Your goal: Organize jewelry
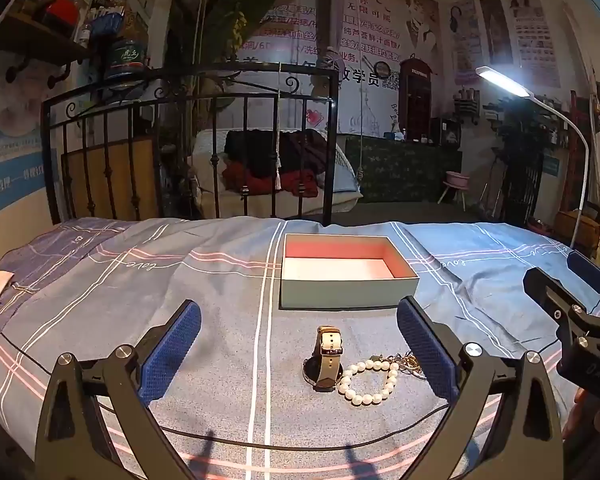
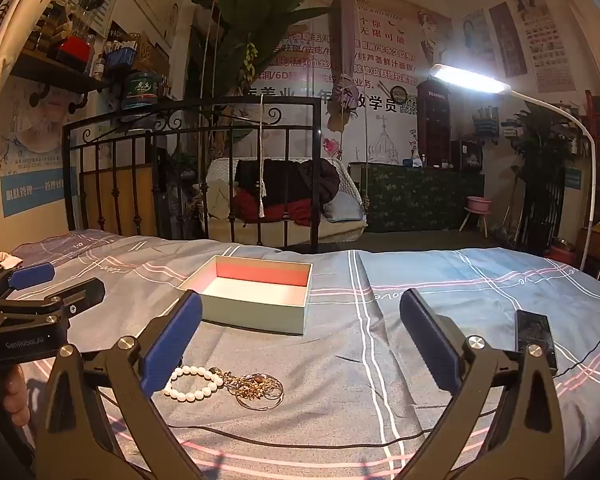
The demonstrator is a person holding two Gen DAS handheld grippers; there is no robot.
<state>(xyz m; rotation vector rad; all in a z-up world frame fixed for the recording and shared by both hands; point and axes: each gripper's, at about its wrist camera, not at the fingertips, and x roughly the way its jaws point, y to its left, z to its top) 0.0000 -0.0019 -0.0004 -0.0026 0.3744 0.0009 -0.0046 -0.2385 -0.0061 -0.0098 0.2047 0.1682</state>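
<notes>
Bedsheet (image 1: pixel 140 280), phone (image 2: pixel 536 336) beside right gripper (image 2: pixel 300 344), box (image 1: pixel 340 280) beyond watch (image 1: pixel 328 356); both jaws wide

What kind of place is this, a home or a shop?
Probably a beauty salon with a bed in it: Chinese advertising posters cover the wall, portrait charts hang beside them, and a sheeted bed has an iron frame.

Two low wrist views facing bed's foot, sharing box (image 1: pixel 346 280), pearl bracelet (image 2: pixel 192 383)
</notes>
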